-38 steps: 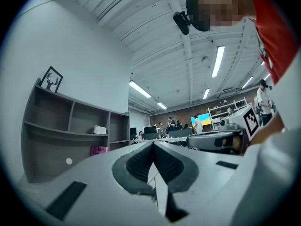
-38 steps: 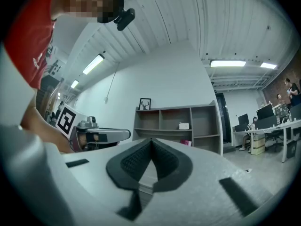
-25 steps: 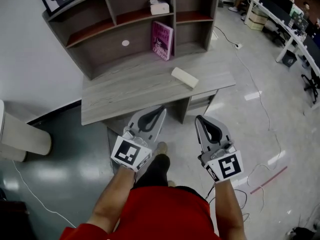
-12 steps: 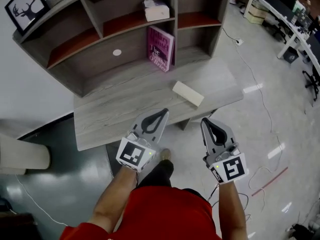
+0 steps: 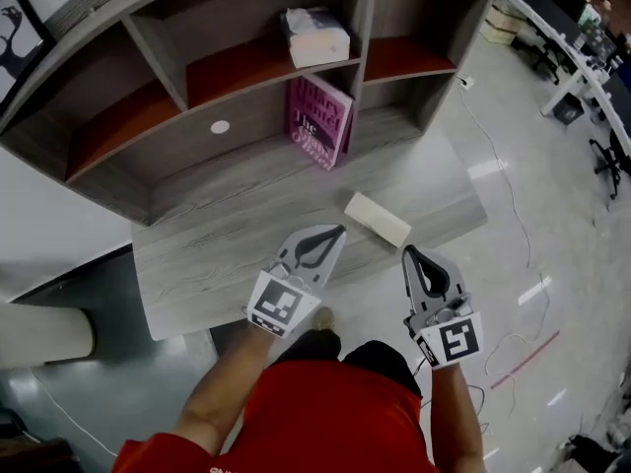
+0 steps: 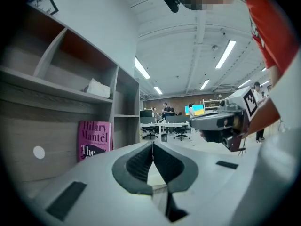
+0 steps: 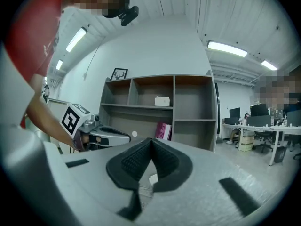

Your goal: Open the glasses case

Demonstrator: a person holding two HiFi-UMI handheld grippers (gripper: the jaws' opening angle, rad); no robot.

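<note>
The glasses case [image 5: 378,219] is a cream oblong box that lies shut on the grey desk [image 5: 217,254], near its front right corner. My left gripper [image 5: 340,230] is shut and empty; its tip hangs over the desk's front edge, just left of the case. To the case's right, my right gripper [image 5: 409,251] is also shut and empty, short of the desk over the floor. The left gripper view shows its own jaws [image 6: 153,144] pressed together and the right gripper [image 6: 221,124] alongside. In the right gripper view the jaws [image 7: 151,140] meet, with the left gripper [image 7: 101,135] beside them.
A pink book [image 5: 317,121] leans in the shelf unit [image 5: 148,62] at the back of the desk, and a tissue box [image 5: 317,35] sits on a shelf above it. A framed deer picture [image 7: 119,73] stands on top. Office desks and chairs [image 5: 582,57] fill the right side.
Both grippers have moved forward toward the desk and the case, staying shut. The head view has closed in on the desk, and the left tip now reaches over its front edge.
</note>
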